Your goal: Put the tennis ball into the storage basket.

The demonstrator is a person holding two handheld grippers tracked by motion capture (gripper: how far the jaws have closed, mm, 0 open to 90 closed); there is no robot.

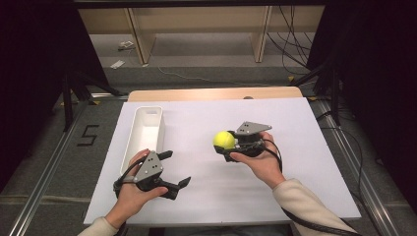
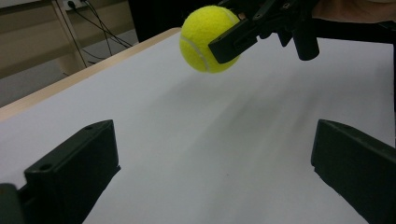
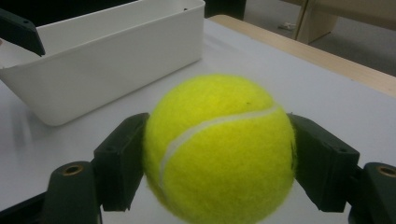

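A yellow tennis ball (image 1: 224, 139) hangs above the middle of the white table board, clamped between the jaws of my right gripper (image 1: 225, 143). In the right gripper view the ball (image 3: 219, 149) sits squarely between both black jaws. My left gripper (image 1: 176, 168) rests near the front left of the board, open with nothing between its fingers, pointing toward the ball. From the left gripper view the ball (image 2: 208, 38) floats off the surface, held by the other gripper's jaw.
A long white bin (image 1: 158, 129), with nothing in it, stands at the left of the board; its wall (image 3: 116, 65) faces the ball. A wooden table edge (image 1: 211, 93) runs along the back. Dark frames, cables and shelving surround the table.
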